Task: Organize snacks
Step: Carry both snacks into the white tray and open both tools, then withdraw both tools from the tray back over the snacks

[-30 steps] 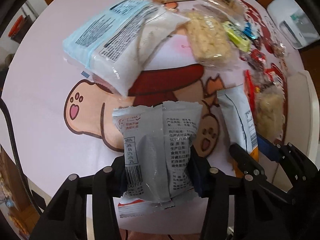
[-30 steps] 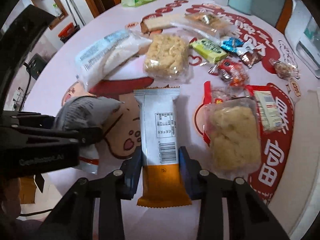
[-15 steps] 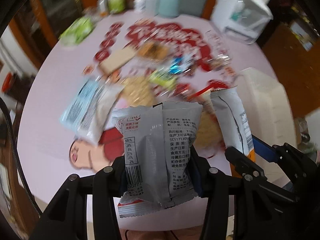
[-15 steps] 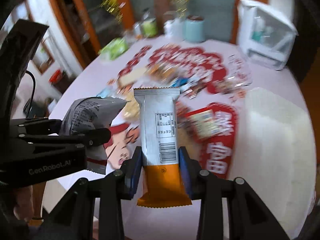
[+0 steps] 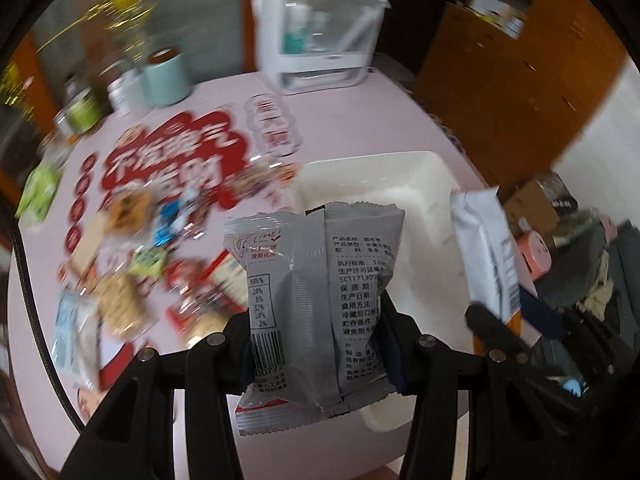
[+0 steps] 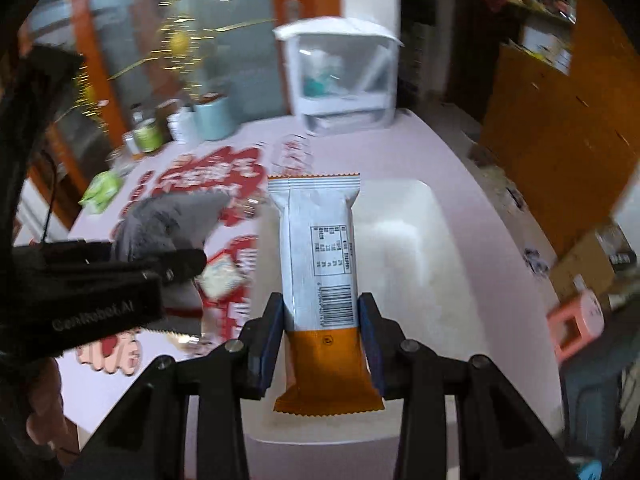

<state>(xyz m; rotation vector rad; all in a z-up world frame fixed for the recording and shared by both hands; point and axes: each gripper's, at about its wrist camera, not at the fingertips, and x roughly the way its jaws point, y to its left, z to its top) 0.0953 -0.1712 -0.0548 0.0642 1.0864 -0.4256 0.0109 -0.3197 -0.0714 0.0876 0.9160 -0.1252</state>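
Note:
My left gripper [image 5: 316,332] is shut on a grey snack packet [image 5: 316,300], held above the near end of a white bin [image 5: 368,184]. My right gripper [image 6: 320,320] is shut on a white and orange snack bar [image 6: 320,264], held over the same white bin [image 6: 416,248]. In the left wrist view the snack bar [image 5: 486,256] and the right gripper [image 5: 494,322] show at the right. In the right wrist view the grey packet [image 6: 168,220] and the left gripper [image 6: 182,262] show at the left. Both packets are off the table.
Several loose snacks [image 5: 132,264] lie blurred on the pink table [image 5: 400,120] with red print, left of the bin. A white appliance [image 5: 316,36], a pale blue canister [image 5: 166,78] and jars stand at the far edge. A pink stool [image 6: 576,320] and clutter sit on the floor at right.
Both grippers have risen and swung right, carrying their packets from over the pile of snacks to over the white bin. Their grips are unchanged.

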